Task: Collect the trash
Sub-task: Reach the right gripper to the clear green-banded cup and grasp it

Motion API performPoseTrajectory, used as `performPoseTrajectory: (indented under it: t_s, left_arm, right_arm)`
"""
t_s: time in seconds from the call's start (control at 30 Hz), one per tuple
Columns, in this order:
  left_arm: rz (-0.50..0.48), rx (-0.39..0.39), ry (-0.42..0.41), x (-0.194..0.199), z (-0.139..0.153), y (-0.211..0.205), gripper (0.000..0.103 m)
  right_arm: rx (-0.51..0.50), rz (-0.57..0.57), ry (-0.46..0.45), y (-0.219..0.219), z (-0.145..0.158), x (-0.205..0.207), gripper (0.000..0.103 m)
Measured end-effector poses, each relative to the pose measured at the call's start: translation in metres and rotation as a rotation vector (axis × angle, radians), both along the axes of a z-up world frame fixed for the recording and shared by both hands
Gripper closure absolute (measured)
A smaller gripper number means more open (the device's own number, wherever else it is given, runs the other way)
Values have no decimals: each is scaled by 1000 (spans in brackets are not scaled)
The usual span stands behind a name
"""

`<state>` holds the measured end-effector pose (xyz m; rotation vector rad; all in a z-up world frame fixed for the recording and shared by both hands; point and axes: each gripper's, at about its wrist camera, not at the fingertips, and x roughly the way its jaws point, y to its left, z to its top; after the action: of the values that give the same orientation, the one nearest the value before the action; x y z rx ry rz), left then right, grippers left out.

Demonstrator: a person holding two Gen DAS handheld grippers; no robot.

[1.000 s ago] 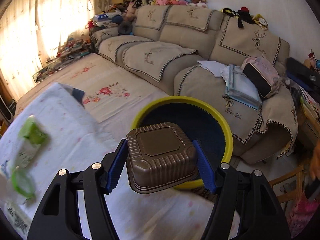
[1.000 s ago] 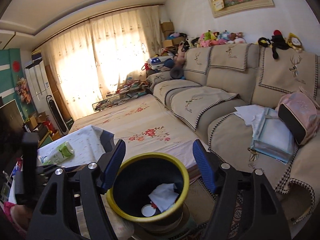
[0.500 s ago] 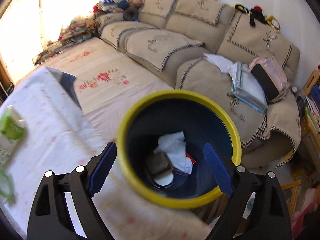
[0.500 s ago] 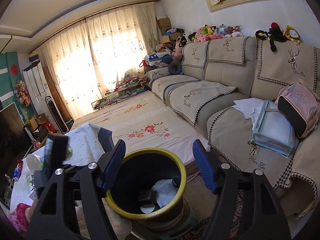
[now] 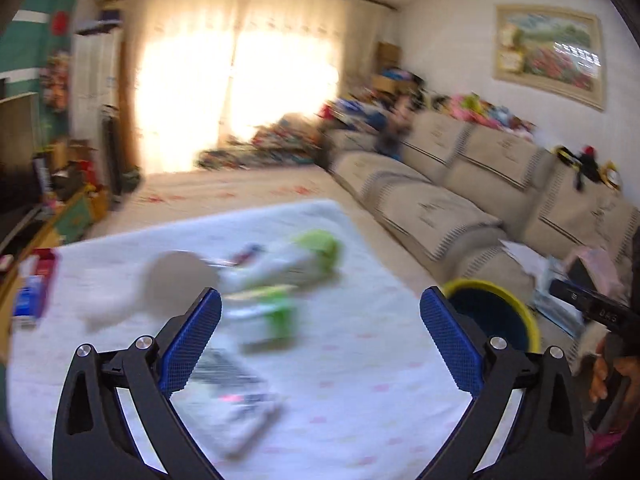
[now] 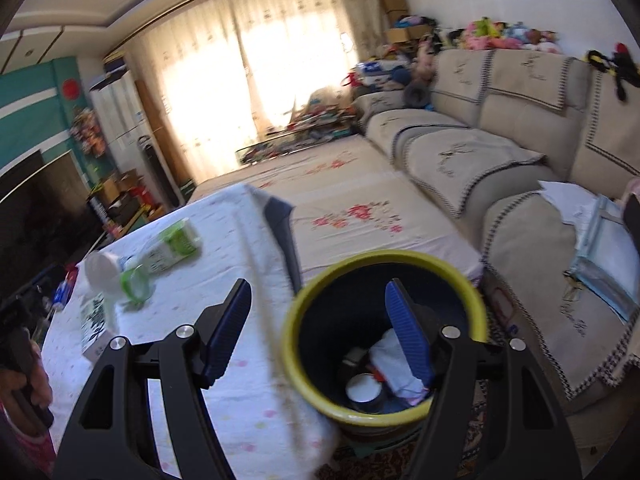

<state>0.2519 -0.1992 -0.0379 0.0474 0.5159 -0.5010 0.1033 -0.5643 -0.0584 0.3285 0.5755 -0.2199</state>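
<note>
My left gripper (image 5: 320, 300) hovers over the white-clothed table (image 5: 360, 360), its jaws opening wide with nothing between them. Blurred trash lies ahead of it: a green-and-white packet (image 5: 304, 256), a white cup (image 5: 180, 276) and a flat printed pack (image 5: 236, 400). The yellow-rimmed bin (image 5: 492, 312) stands at the table's right end. My right gripper (image 6: 318, 289) is open and empty above the table edge and the bin (image 6: 384, 258). In the bin lie a brown tray (image 6: 352, 356), white paper (image 6: 390, 354) and a round lid (image 6: 364, 390). On the table are the green packet (image 6: 172, 246) and the cup (image 6: 102, 268).
A beige sofa (image 6: 500, 128) with papers and a bag runs along the right wall, and a flowered mat (image 6: 340, 208) lies in front of it. A small box (image 6: 94, 328) and a green ring (image 6: 134, 282) lie on the cloth. A hand (image 6: 20, 360) shows at the left edge.
The left gripper let the brown tray drop into the bin, opened wider and swung left over the table. The right gripper moved lower and nearer the bin, still open.
</note>
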Motion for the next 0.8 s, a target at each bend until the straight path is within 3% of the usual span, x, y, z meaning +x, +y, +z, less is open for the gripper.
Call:
performPoseTrajectory:
  t_s: [0.2,0.3,0.43,0.53,0.6,0.8]
  left_arm:
    - [279,7,-41,27,-13,113,5]
    - [377,-13,-10,37,-33,153,5]
    - [440,-61,56,47,-51,185,5]
    - [466,-94,54,47,-53,197,5]
    - [470,-96,52,43,-54,192,5]
    - [450,-94,54,42,-53,188,5]
  right_arm:
    - [-3,179,14,67,0,51,37]
    - [-16,261,18,104,4,78,37]
    - [-57,342,32,150,8,112,37]
    - [-80,393,50,181,5,139,31]
    - [-106,415,67,201,-1,157,26]
    - [-148,443,165,243,-27,203,26]
